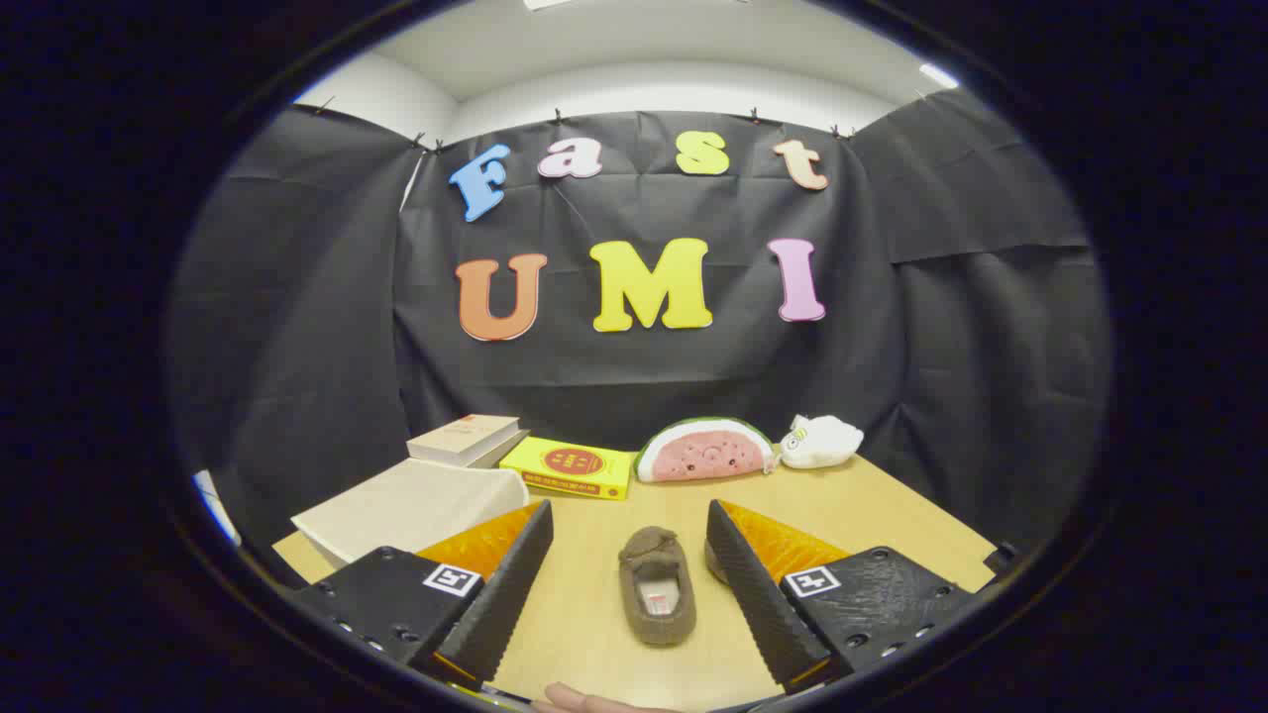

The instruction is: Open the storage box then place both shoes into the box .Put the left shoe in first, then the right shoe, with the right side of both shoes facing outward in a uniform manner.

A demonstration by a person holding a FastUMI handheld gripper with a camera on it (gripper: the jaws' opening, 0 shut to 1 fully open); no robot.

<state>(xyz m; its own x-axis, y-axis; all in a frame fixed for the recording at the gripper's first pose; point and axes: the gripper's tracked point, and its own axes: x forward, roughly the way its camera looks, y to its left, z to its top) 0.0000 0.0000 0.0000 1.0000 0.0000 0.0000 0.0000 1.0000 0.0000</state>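
A brown slipper-like shoe (656,586) lies on the wooden table (892,515), toe pointing away, between my two fingers and slightly nearer the right one. A second shoe (713,560) peeks out just behind the right finger, mostly hidden by it. The beige storage box (411,507) sits with its lid down beyond the left finger. My gripper (628,599) is open, fingers wide apart, touching nothing.
Along the back of the table stand a stack of books (466,439), a yellow box (570,467), a watermelon-slice plush (703,451) and a white plush (820,442). A person's fingertip (584,701) shows at the near table edge.
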